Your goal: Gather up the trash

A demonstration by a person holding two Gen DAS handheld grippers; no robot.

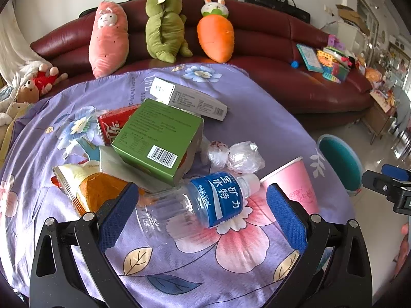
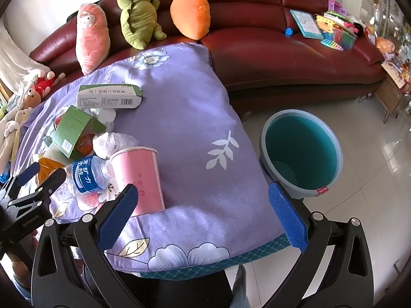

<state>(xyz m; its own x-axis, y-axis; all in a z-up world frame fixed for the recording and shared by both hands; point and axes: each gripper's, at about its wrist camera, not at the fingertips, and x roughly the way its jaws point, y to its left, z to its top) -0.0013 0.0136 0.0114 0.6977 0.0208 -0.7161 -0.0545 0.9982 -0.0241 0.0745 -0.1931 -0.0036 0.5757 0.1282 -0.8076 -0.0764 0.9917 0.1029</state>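
Trash lies piled on a purple flowered cloth. A clear water bottle with a blue label lies on its side between the spread fingers of my left gripper, which is open and not touching it. Behind it sit a green box, a white box, a red can, an orange snack bag and crumpled plastic. A pink paper cup lies by the left finger of my right gripper, also open. The teal bin stands on the floor to the right.
A dark red sofa runs behind the table with three plush toys on it and books and toys at its right end. More stuffed animals lie at the far left. White tiled floor surrounds the bin.
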